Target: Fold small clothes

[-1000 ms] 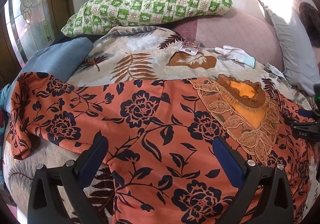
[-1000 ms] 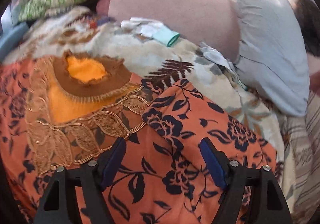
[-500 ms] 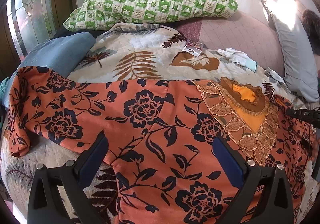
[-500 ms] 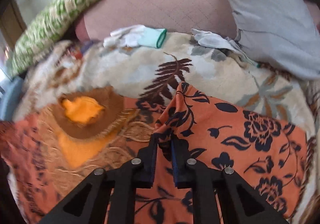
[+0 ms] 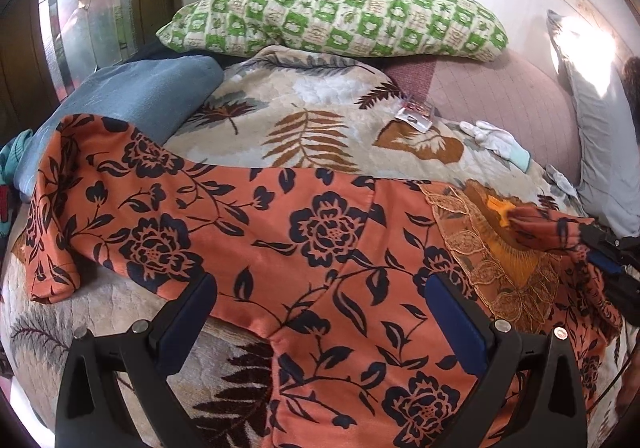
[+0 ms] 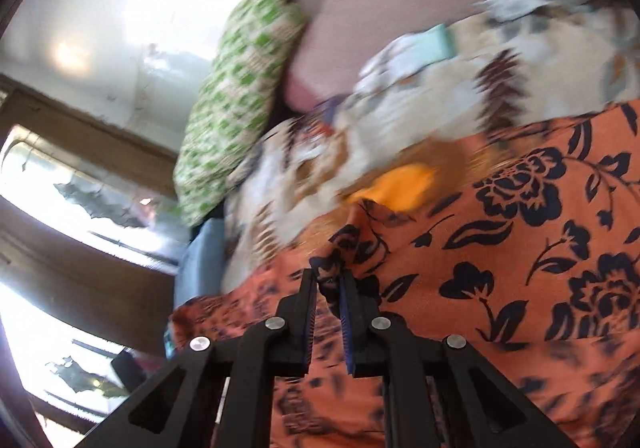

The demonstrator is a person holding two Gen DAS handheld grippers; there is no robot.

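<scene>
With my right claw (image 6: pixel 329 280) pinched tight on the sleeve of the orange floral garment (image 5: pixel 320 248) spread across the bed (image 5: pixel 312 120) and my left claw (image 5: pixel 320 312) gaping empty above it, the sleeve fold is under way and next needs carrying inward across the embroidered collar (image 5: pixel 496 248).

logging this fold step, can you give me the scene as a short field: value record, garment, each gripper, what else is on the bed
garment: orange floral top, spread across the leaf-print blanket
right gripper: jaws shut on a fold of the orange floral top, cloth lifted near the neckline
left gripper: jaws open, above the top, holding nothing
also on bed: green checked pillow, blue cloth, white glove, grey pillow
</scene>
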